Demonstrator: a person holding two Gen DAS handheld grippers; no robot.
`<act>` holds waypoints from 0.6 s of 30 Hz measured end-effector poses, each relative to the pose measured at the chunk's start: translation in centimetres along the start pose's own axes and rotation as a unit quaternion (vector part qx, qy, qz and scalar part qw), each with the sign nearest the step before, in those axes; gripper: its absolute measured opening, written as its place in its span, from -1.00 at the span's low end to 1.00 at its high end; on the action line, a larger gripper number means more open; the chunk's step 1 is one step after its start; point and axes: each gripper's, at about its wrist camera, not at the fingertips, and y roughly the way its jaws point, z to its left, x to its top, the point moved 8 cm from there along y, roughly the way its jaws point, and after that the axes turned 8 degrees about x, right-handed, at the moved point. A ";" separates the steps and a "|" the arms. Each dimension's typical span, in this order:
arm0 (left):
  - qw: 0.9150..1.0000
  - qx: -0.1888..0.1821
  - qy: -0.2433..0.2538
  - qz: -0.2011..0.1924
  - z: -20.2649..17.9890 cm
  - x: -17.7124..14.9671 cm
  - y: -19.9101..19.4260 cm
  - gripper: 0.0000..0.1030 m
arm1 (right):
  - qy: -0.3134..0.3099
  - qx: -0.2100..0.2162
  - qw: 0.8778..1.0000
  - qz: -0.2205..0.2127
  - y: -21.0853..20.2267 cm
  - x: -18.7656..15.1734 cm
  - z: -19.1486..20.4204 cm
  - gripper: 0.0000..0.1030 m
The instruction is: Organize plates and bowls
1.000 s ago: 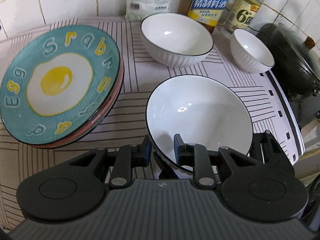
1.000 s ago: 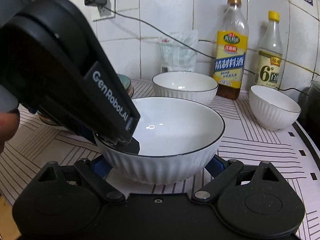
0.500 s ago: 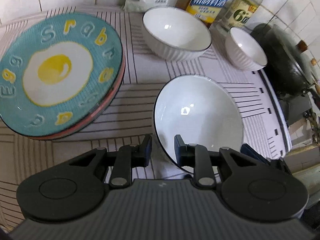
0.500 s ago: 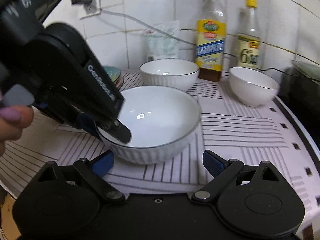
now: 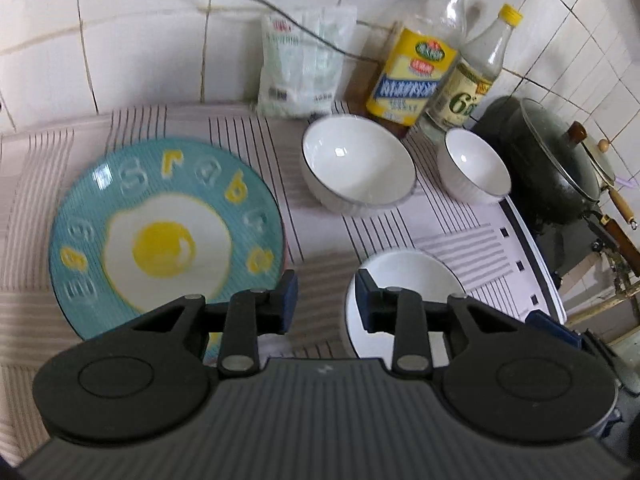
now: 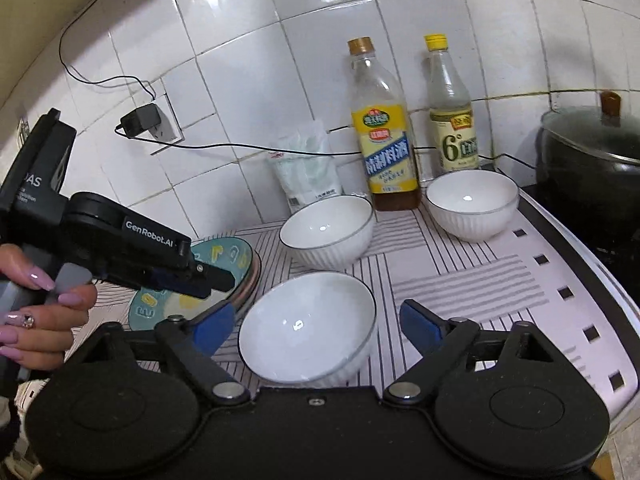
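A white ribbed bowl (image 6: 308,328) stands on the striped cloth, nearest to me. My right gripper (image 6: 316,326) straddles it with jaws wide and closing, and the blue pads stand clear of its sides. My left gripper (image 5: 325,304) hovers above the cloth beside the bowl's (image 5: 404,276) left rim, jaws opening, with nothing between them. In the right wrist view the left gripper (image 6: 218,282) hangs over the teal egg plate (image 6: 236,256). That plate (image 5: 160,232) tops a small stack at the left. A second large bowl (image 5: 356,164) and a smaller bowl (image 5: 474,172) stand further back.
Two bottles (image 6: 384,132) (image 6: 452,120) and a white bag (image 6: 306,168) line the tiled wall. A dark lidded wok (image 5: 556,168) sits at the right past the cloth's edge. A charger (image 6: 140,120) and its cable hang on the wall. A hand (image 6: 44,316) holds the left gripper.
My left gripper let go of the near bowl's rim, widened a little and rose up and back. The right gripper also lifted and drew back, so the bowl looks smaller and lower.
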 end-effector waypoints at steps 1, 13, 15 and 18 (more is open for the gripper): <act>1.000 0.003 0.007 -0.003 0.2 0.6 -0.1 -0.39 | -0.003 0.000 1.000 0.006 0.4 0.2 0.0 0.72; 0.999 -0.012 0.047 -0.020 -0.9 6.1 1.7 -0.02 | 0.005 0.079 0.997 0.015 2.8 6.8 -1.0 0.64; 0.999 -0.018 0.038 -0.018 -1.2 7.0 2.7 -0.02 | -0.001 0.075 0.997 0.015 3.6 7.5 -1.2 0.64; 0.998 -0.002 0.056 -0.025 -1.9 8.2 4.7 -0.02 | 0.017 0.088 0.996 0.020 5.4 8.3 -2.2 0.64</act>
